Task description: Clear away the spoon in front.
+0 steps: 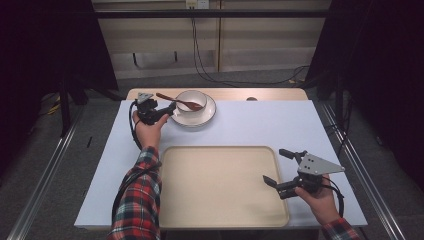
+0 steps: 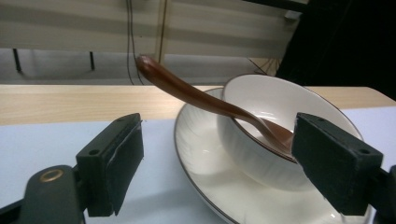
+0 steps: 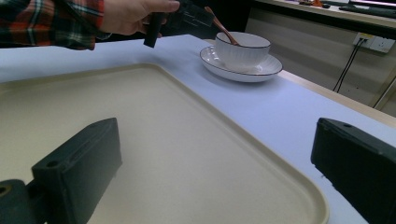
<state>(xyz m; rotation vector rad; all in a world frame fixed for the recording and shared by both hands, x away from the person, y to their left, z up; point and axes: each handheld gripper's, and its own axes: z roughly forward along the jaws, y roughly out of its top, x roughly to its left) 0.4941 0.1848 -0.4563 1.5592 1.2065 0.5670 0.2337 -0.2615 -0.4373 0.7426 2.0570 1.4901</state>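
A white bowl stands on a white plate at the far side of the table. A brown spoon rests in the bowl, its handle sticking out over the left rim. My left gripper is open just left of the plate; in the left gripper view its jaws straddle the spoon, the plate and the bowl without touching them. My right gripper is open over the right edge of the beige tray, holding nothing. The right gripper view shows the bowl and the tray ahead.
The tray lies at the near middle of the white table. A wooden strip runs along the table's far edge. Cables hang on the wall behind. Metal rails flank the table on both sides.
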